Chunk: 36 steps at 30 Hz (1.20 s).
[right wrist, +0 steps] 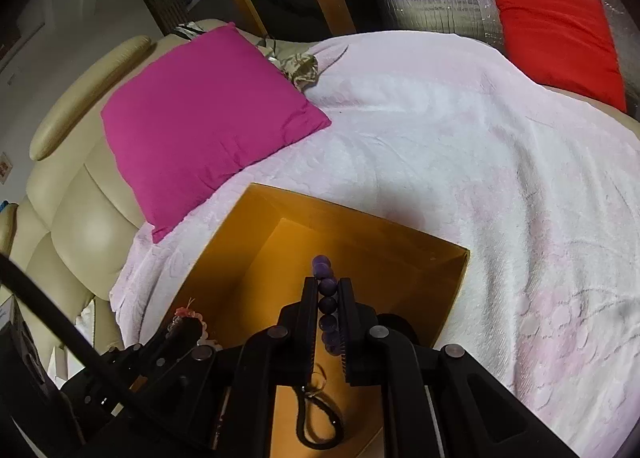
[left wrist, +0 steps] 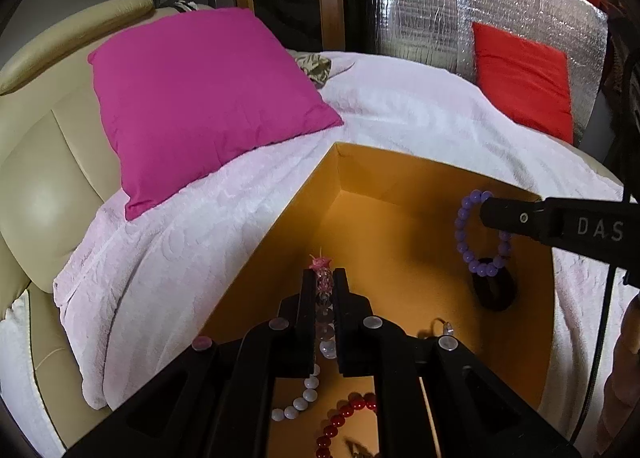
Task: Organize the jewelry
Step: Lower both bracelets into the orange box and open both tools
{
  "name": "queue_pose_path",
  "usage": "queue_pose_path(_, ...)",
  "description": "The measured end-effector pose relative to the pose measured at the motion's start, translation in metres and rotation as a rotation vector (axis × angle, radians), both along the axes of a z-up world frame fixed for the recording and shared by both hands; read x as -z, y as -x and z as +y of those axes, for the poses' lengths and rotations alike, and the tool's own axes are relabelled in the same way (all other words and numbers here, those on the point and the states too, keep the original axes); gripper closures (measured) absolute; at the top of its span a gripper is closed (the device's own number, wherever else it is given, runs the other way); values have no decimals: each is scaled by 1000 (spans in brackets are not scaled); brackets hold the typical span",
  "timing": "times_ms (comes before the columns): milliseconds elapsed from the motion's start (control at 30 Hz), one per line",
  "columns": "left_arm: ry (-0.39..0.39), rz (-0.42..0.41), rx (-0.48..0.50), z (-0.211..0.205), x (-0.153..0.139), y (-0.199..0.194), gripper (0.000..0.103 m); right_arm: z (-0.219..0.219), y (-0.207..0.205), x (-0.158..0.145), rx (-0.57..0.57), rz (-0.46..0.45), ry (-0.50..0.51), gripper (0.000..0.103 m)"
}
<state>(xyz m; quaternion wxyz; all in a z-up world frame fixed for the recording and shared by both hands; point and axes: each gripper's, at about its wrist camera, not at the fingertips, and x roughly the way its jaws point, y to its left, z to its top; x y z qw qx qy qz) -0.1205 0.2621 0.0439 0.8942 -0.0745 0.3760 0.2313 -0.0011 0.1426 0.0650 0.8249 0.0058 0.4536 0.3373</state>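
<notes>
Hiding half its purple bracelet (right wrist: 327, 300), right gripper (right wrist: 328, 286) clamps

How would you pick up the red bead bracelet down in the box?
Judging by how it lies, grab the red bead bracelet from straight above, pinching one stretch of its curved strand across the beads. It lies flat on the floor of the orange box, beside the white bead bracelet, so a sideways approach would likely meet the walls.

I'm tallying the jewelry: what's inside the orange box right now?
On the orange box's floor: a red bead bracelet, a white bead bracelet, a black loop and a small ring. The hand-held grippers hide the rest.
</notes>
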Motion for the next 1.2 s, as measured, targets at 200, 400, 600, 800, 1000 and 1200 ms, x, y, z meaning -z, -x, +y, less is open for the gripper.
queue_pose_path(200,11,34,-1,1,7,-7,95,6,-8,5,3,4,29,92)
queue_pose_path(400,25,57,2,3,12,-13,95,9,-12,10,9,12,55,92)
queue_pose_path(600,39,81,8,1,17,-19,95,10,-19,14,29,24,71,92)
queue_pose_path(800,53,112,24,0,23,-24,95,14,-23,17,37,27,85,92)
queue_pose_path(1000,63,135,31,-1,28,-27,95,17,-27,21,43,33,97,92)
queue_pose_path(1200,67,158,41,-1,32,-32,95,17,-29,23,53,36,103,91)
